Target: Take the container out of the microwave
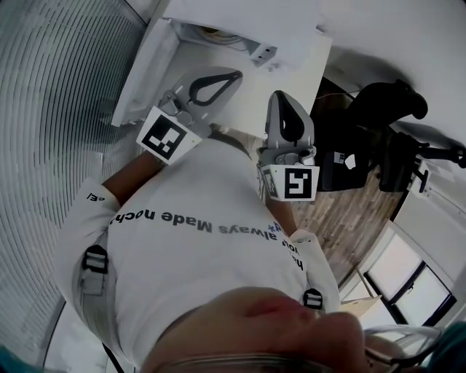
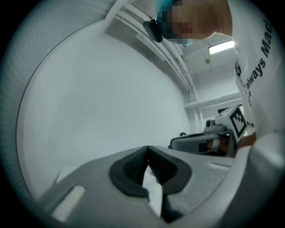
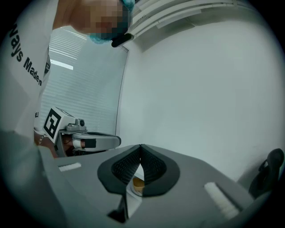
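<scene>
While I hold both tongs before my chest, the left gripper (image 1: 234, 74) and the right gripper (image 1: 279, 95) are fully closed and empty. Ahead stands the white microwave (image 1: 240, 18), its opening nearer the left gripper. The container is presumably inside, but I cannot see it clearly.

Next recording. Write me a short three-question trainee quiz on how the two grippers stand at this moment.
1. True or false: the left gripper has its jaws together with nothing gripped between them.
2. Multiple choice: the right gripper is A) shut and gripping nothing, B) wide open, C) clamped on a container.
3. Short answer: which device shows near the right edge of the left gripper view, beside the person's white shirt?

Key: 1 true; 2 A; 3 the right gripper.
</scene>
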Tool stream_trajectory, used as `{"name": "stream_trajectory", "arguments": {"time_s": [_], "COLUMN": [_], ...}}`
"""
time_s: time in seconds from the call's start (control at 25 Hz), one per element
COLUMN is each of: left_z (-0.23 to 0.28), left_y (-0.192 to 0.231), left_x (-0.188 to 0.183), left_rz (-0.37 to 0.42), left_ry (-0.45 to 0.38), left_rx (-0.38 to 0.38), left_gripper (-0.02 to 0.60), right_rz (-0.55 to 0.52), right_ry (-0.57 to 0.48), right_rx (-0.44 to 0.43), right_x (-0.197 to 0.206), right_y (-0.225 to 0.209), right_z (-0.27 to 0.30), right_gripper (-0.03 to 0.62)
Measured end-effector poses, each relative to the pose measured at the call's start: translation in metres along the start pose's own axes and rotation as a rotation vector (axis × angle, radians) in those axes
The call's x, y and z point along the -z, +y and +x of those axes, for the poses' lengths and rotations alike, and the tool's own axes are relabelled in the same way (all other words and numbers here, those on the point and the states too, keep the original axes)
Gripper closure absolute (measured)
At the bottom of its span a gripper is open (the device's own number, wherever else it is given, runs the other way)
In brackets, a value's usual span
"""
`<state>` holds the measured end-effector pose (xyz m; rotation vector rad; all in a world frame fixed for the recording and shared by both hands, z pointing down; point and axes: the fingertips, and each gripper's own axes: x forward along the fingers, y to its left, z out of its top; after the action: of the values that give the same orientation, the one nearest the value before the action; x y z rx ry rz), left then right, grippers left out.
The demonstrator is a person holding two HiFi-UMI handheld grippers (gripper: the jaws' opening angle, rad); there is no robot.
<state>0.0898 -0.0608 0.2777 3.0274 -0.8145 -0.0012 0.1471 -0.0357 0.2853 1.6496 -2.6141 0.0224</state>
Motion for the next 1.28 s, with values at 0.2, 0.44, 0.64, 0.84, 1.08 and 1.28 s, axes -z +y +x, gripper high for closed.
{"name": "stream_trajectory", "arguments": {"time_s": [0.2, 0.44, 0.64, 0.84, 1.08, 1.28], "left_z": [0.034, 0.047, 0.049, 0.044, 0.025, 0.009], "left_y": [0.000, 0.009, 0.020, 0.042, 0.082, 0.113], "left_x": [0.011, 0.025, 0.030, 0.035, 0.051, 0.080], "left_rz": [-0.006, -0.020, -0.017, -0.022, -0.028, -0.028], "left_ry": [0.022, 0.049, 0.050, 0.043, 0.055, 0.084], "left_rx": [-0.037, -0.078, -0.092, -0.091, -0.097, -0.065], "left_gripper": [0.577, 0.577, 0.577, 0.577, 0.577, 0.577], "right_rz": [0.013, 0.034, 0.048, 0.046, 0.059, 0.099], "right_ry": [-0.014, -0.011, -0.025, 0.012, 0.077, 0.136], "right_rx": [-0.030, -0.064, -0.077, -0.093, -0.090, -0.080], "right_x": [0.009, 0.015, 0.018, 0.031, 0.062, 0.100], "right_y": [-0.039, -0.050, -0.054, -0.045, -0.020, -0.002], "right_z": [0.002, 0.009, 0.020, 0.047, 0.093, 0.130], "right_gripper": [0.592, 0.592, 0.592, 0.592, 0.589, 0.559]}}
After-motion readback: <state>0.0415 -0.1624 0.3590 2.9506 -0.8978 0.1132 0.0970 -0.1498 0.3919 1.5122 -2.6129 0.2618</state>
